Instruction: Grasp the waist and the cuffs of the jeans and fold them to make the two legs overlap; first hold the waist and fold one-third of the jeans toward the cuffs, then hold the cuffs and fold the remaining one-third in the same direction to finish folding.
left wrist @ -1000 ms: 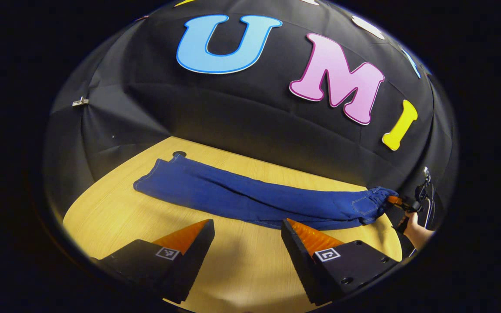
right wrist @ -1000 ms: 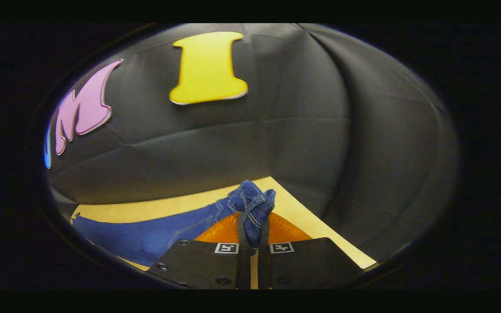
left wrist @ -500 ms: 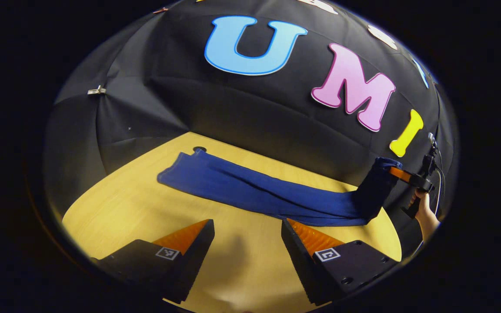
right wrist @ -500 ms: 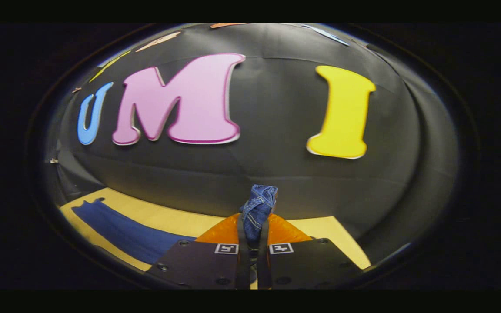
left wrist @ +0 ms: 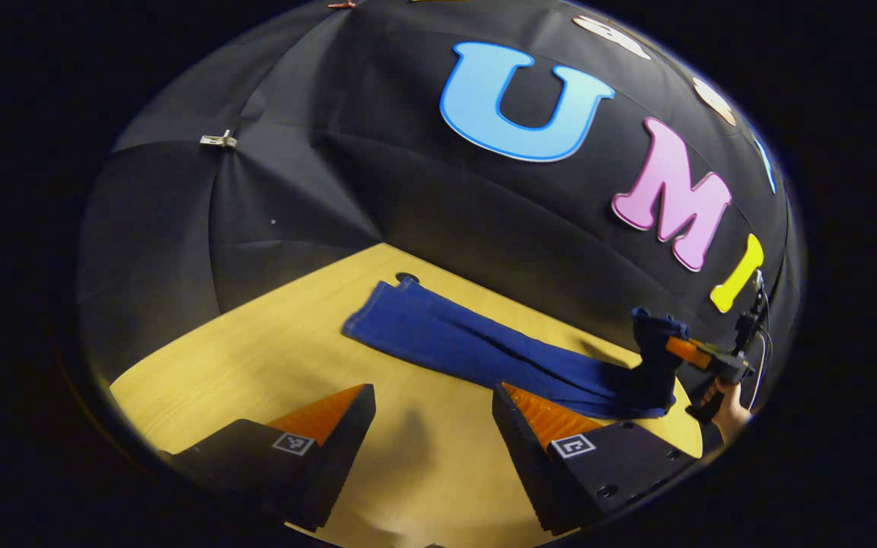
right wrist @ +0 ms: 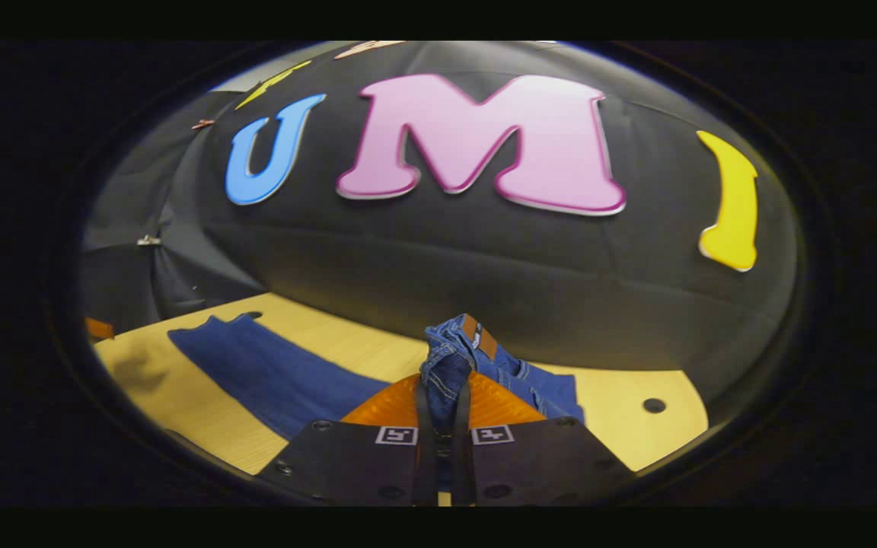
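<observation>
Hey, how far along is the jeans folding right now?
Done: the jeans lie as one long narrow strip on the table, so the legs look overlapped. In hand: the right hand-held gripper is shut on the waist, lifted off the table, for the first one-third fold. Left: laying the waist down toward the cuffs, then folding the cuffs over. The left hand-held gripper is open, holding nothing.
</observation>
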The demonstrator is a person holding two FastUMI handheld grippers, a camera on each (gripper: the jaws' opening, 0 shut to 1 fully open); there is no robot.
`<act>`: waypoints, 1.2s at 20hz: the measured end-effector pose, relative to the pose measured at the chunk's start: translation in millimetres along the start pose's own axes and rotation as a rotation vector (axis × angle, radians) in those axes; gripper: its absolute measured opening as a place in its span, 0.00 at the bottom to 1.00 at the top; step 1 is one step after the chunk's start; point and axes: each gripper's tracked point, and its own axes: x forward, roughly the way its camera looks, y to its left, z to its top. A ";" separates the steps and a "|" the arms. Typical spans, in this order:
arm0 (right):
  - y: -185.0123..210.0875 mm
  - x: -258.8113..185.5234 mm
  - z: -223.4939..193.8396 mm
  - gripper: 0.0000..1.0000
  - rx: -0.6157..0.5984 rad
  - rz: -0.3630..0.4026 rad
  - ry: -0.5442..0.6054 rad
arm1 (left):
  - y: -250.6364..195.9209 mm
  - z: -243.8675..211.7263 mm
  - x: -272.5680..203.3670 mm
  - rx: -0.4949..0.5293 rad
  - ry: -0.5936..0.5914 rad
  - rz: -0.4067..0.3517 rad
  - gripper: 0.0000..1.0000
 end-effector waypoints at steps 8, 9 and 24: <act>20.4 3.0 -54.8 0.12 0.009 0.033 0.120 | 32.6 47.3 100.8 0.054 -0.017 0.033 0.96; 27.9 4.4 -61.6 0.12 0.012 0.036 0.126 | 49.7 53.4 116.2 0.120 -0.010 0.079 0.97; 23.8 -55.2 -71.4 0.87 0.272 -0.022 0.076 | 79.3 15.7 225.6 0.304 0.222 0.145 1.00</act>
